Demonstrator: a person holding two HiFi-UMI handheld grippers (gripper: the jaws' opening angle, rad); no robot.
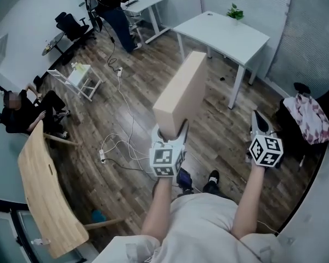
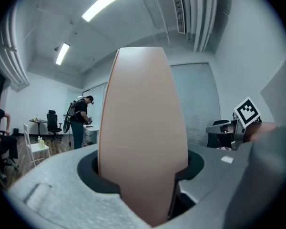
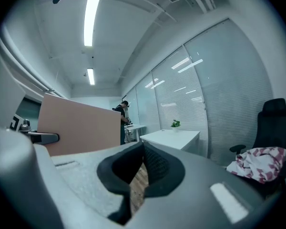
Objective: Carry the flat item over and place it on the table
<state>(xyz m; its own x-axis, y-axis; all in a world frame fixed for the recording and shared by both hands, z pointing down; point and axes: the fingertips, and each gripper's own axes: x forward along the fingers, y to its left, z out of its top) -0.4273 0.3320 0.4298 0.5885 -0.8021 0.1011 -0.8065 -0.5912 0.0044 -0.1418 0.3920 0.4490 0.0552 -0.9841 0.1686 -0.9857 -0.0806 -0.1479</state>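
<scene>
Wood floor (image 1: 219, 126), white table (image 1: 225, 32) ahead; left tool (image 1: 171, 135) pinching flat box (image 1: 183, 89); right tool (image 1: 259, 122) pressed together.

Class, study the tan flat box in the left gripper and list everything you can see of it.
The flat box is a plain tan slab, cardboard by its look, unmarked. It stands on edge, tilted away from the person, its lower end clamped in the left gripper. Nothing else touches it; it is in the air above the wooden floor, short of the white table.
</scene>
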